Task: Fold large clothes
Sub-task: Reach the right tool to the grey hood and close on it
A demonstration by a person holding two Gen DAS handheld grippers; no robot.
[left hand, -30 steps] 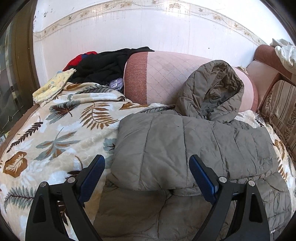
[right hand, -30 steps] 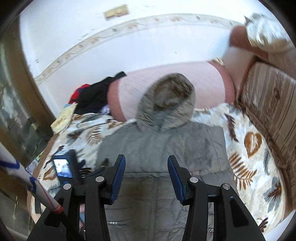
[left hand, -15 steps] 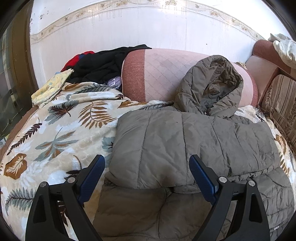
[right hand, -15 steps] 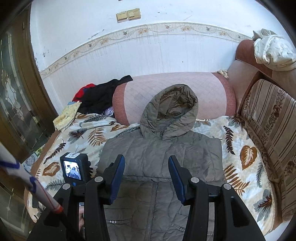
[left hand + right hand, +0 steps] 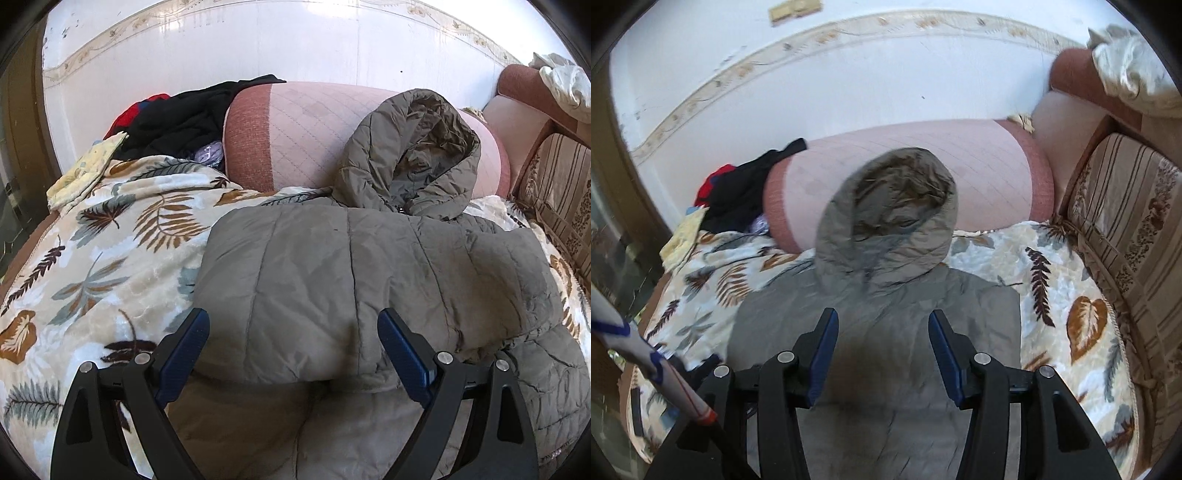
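Change: right wrist view has swung and blurred since half a second ago, dropping nearer the jacket; the small camera screen at its near left edge has gone from sight. Left view has crept closer to the folded sleeve.
Sofa: brown striped cushions (image 5: 1123, 206) on the right, with a pink bolster (image 5: 314, 125) across the far side.
Blanket: leaf-print throw (image 5: 92, 258) covers the seat.
Jacket: grey-green quilted hooded jacket (image 5: 351, 280) lies on the blanket, sleeves folded over the chest, hood (image 5: 890, 218) propped against the bolster.
Clothes pile: black and red garments (image 5: 184, 118) at the far left.
Left gripper (image 5: 293, 345): jaws spread wide over the near sleeve fold, holding nothing.
Right gripper (image 5: 882, 350): jaws apart above the jacket's middle, empty.
Writing: none readable.
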